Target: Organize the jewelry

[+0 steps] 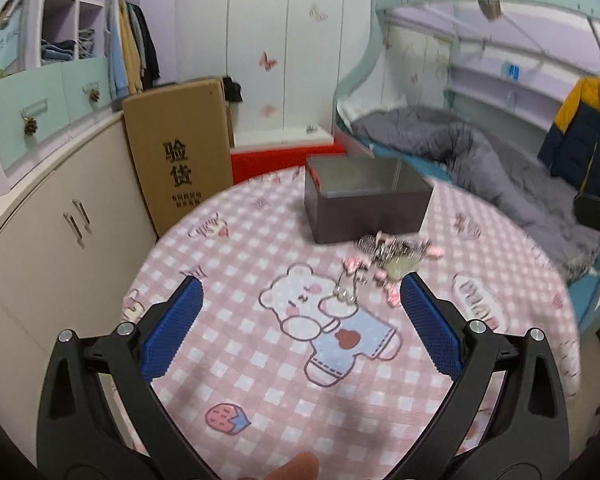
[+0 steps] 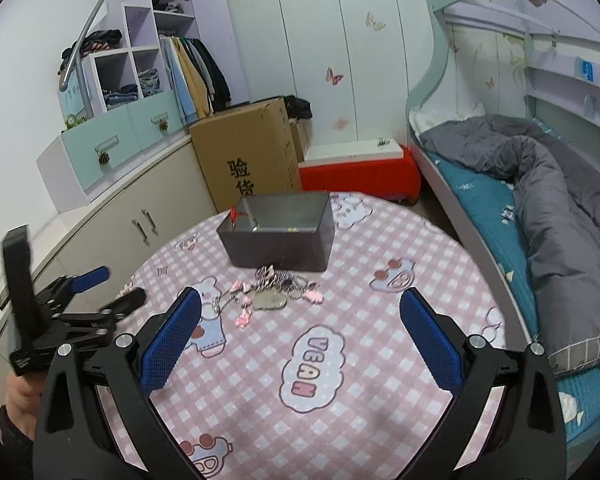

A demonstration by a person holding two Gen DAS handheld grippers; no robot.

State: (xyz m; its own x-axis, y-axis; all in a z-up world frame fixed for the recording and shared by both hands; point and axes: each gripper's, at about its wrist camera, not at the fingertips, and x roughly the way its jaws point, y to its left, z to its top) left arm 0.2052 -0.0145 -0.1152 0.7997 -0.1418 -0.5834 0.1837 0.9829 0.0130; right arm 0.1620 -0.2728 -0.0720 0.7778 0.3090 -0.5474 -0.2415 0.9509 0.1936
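Note:
A tangle of jewelry (image 2: 272,290), silver chains with pink charms and a pale tag, lies on the round table with a pink checked cloth (image 2: 380,360), just in front of an open dark box (image 2: 278,236). In the left wrist view the pile (image 1: 388,258) looks blurred, in front of the box (image 1: 366,204). My left gripper (image 1: 300,300) is open and empty, above the cloth short of the pile; it also shows in the right wrist view (image 2: 112,288) at the table's left edge. My right gripper (image 2: 300,312) is open and empty, just short of the pile.
A cardboard box (image 2: 252,152) and a red stool (image 2: 360,172) stand behind the table. Beige cabinets (image 2: 112,224) run along the left. A bunk bed with a grey quilt (image 2: 540,184) is at the right. A yellow and navy jacket (image 1: 584,128) hangs at the right.

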